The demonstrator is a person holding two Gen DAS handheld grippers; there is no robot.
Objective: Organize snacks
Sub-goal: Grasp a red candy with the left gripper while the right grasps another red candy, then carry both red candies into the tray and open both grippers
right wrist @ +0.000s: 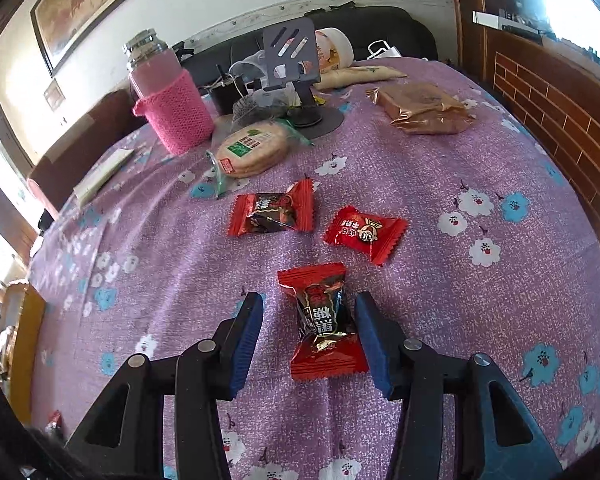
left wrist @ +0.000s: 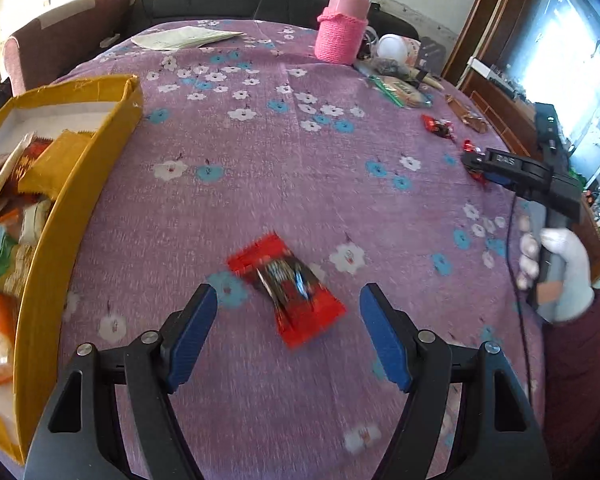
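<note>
The left gripper (left wrist: pixel 288 334) stood spread above a purple flowered tablecloth (left wrist: pixel 260 152), a blurred red snack packet (left wrist: pixel 288 286) lying between its blue pads untouched; to its left sat a yellow cardboard box (left wrist: pixel 80 184) filled with snacks, ahead a pink knit-sleeved flask (left wrist: pixel 342 28) before a dark sofa (left wrist: pixel 236 2). Only this view showed the white-gloved hand (left wrist: pixel 556 272). The right gripper (right wrist: pixel 310 338) was likewise parted around a red-and-black candy (right wrist: pixel 324 324), pads not pressing; ahead lay two more red candies (right wrist: pixel 272 212) (right wrist: pixel 366 234), a round cracker pack (right wrist: pixel 254 150), and a brown wrapped cake (right wrist: pixel 420 108) only this view made out.
</note>
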